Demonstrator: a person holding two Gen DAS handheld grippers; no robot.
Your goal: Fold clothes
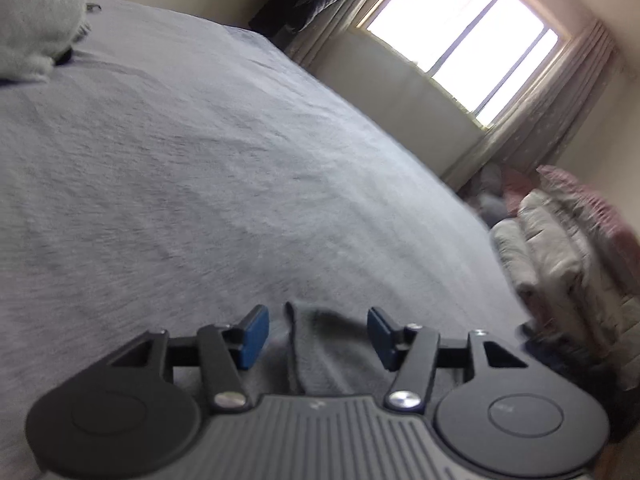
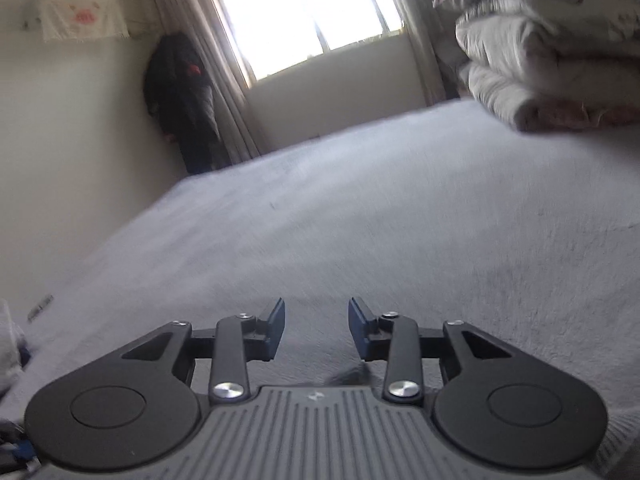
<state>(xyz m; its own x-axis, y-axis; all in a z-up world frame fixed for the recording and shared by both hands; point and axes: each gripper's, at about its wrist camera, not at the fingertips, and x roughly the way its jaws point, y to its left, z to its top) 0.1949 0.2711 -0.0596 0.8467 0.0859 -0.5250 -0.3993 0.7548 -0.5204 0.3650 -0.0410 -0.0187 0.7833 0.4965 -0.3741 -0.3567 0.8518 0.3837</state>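
A dark grey garment (image 1: 320, 360) lies on the grey bed cover (image 1: 200, 160), with a fold of it rising between the fingers of my left gripper (image 1: 318, 336). That gripper is open, and its blue pads (image 1: 256, 336) stand clear of the cloth on both sides. My right gripper (image 2: 318, 328) is open too, low over the bed cover (image 2: 400, 220), with nothing between its fingers. Just under its body a small dark scrap of cloth (image 2: 348, 376) shows; the rest is hidden.
A stack of folded quilts (image 1: 560, 240) (image 2: 540, 60) sits at the bed's right edge. A light grey bundle (image 1: 36, 20) lies at the far left. Dark coats (image 2: 180, 100) hang in the corner beside a curtained window (image 2: 304, 12).
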